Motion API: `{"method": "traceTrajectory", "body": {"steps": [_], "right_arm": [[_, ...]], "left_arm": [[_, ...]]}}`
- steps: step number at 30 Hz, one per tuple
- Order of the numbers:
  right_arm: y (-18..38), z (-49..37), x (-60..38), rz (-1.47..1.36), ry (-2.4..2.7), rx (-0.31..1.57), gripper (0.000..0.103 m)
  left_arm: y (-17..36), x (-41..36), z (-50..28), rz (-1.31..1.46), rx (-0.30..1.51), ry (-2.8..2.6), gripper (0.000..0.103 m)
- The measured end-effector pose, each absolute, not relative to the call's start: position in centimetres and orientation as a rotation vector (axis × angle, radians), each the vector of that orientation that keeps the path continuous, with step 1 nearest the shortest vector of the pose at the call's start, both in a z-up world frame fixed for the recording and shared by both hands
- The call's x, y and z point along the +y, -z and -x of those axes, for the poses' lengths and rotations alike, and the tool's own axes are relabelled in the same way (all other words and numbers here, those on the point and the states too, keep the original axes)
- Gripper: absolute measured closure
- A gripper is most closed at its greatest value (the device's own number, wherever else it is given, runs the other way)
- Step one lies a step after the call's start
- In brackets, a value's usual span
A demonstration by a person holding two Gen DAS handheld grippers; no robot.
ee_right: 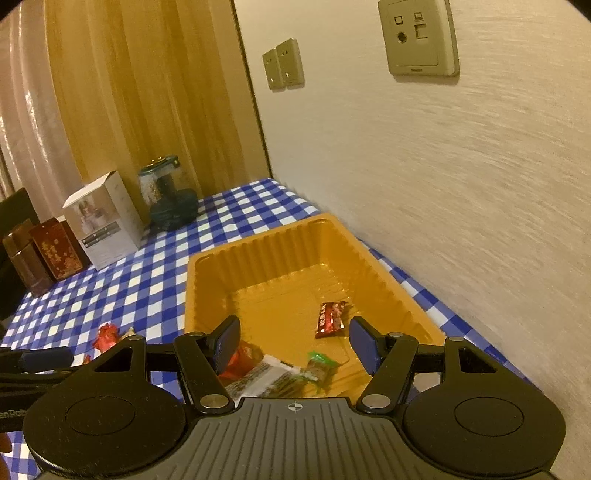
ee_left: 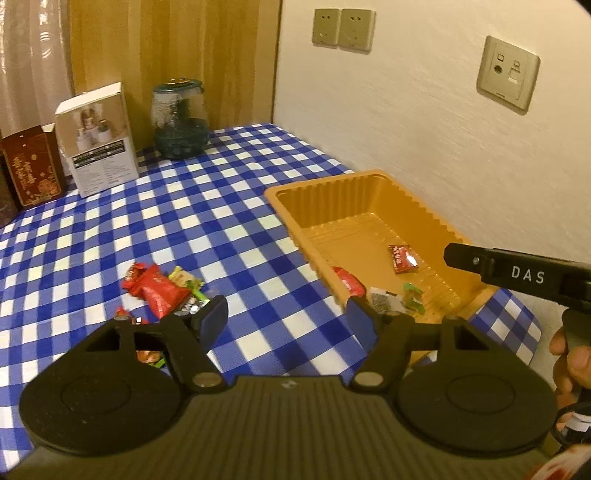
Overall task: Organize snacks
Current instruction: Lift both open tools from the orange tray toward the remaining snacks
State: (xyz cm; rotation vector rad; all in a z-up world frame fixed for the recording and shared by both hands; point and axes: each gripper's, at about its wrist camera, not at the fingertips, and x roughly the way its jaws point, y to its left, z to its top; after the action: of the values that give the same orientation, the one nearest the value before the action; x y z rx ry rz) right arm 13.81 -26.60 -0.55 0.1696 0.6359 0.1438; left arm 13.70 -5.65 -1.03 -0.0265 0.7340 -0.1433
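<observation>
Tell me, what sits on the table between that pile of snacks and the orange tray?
Nothing: only bare checkered cloth separates the snack pile from the orange tray, shown clearest in the left wrist view.

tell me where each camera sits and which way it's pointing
Left wrist: rides the left gripper, jaws open, above the checked tablecloth, facing the snack pile and the wall corner; the right gripper's body and the person's right hand show at the right edge.
Right wrist: rides the right gripper, jaws open, looking down into the orange tray; part of the left gripper shows at the left edge.
Shared: tray, white box, glass jar, wall sockets.
</observation>
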Motion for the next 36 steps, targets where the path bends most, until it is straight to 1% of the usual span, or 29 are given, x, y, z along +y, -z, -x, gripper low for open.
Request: {"method": "traceTrajectory", "body": {"steps": [7, 14, 22, 31, 36], "right_arm": [[0.5, -13.4, -25.2, -0.162, -0.162, 0.640, 0.038], [0.5, -13.3, -23.9, -0.153, -0.185, 0.647, 0.038], [0.5, -12.9, -21.8, -0.122, -0.238, 0.644, 0.038], [1.1, -11.9, -16.6, -0.055, -0.374, 0.649, 0.038], [2.0, -12.3, -13.8, -0.037, -0.447, 0.670, 0.038]], "left_arm": [[0.8, -3.7, -12.7, 0.026, 0.734, 0.120, 0.033], [0.9, -1.6, -11.8, 0.023, 0.738, 0.102, 0.029], [1.6, 1.5, -10.9, -0.022, 0.750, 0.070, 0.027], [3.5, 5.9, -10.5, -0.062, 0.774, 0.049, 0.026], [4.6, 6.8, -10.8, -0.056, 0.763, 0.087, 0.026]]}}
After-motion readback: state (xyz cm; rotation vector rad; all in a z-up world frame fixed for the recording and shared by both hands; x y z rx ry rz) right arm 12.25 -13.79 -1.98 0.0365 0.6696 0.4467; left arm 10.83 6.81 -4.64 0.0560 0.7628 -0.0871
